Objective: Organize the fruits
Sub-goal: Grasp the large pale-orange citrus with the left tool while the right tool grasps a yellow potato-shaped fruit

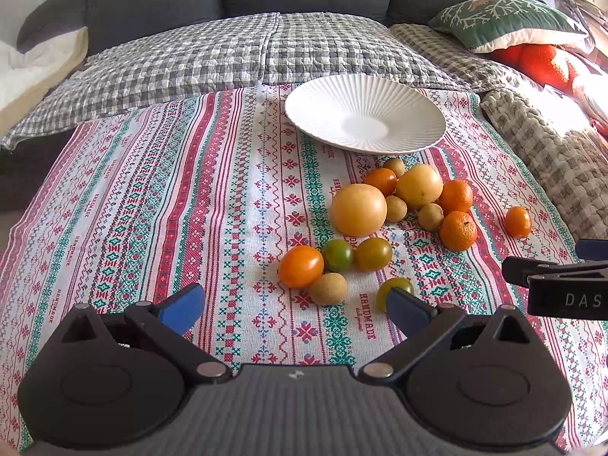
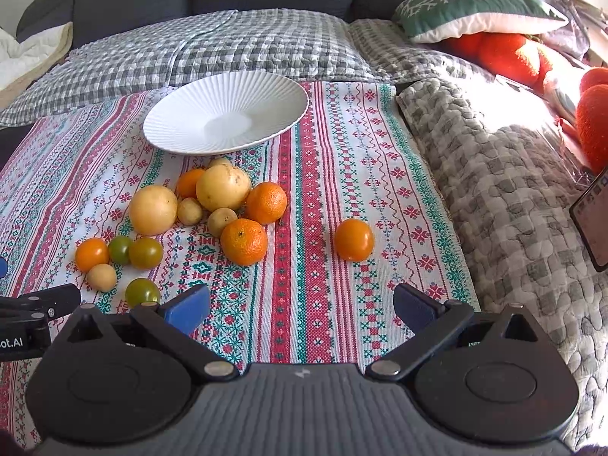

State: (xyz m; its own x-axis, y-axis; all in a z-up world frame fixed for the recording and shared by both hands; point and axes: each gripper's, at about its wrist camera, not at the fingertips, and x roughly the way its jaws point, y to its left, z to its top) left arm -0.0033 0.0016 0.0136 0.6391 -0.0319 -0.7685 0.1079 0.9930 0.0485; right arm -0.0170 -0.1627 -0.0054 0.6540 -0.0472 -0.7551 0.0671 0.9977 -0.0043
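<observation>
**Both sets of fingers spread wide, fruit still loose on the cloth**

I hold both tools low at the near edge of the patterned cloth (image 1: 159,205), aimed at the fruit so I can pick a first target. The white ribbed plate (image 1: 364,114) sits at the far end of the cloth with nothing in it, and I judge it is where the fruit should go, so no sorting is done yet.

The fruit lies between me and the plate. Two large yellow fruits (image 1: 358,209) sit in the main heap with small tan ones and two mandarins (image 2: 244,241) touching or just beside them. Nearer me is a smaller group: an orange tomato (image 1: 301,266), two greenish ones and a tan fruit (image 1: 328,288). One orange tomato (image 2: 354,239) lies alone, well apart to the right, almost straight ahead of my right tool; that looks the easiest first grab, since nothing crowds it.

My left fingers (image 1: 294,306) are wide apart and hold nothing; the right pad hides part of a green tomato (image 1: 395,288) lying just behind it, though I cannot tell if they touch. My right fingers (image 2: 302,309) are equally wide apart, empty, hovering over bare cloth.
</observation>
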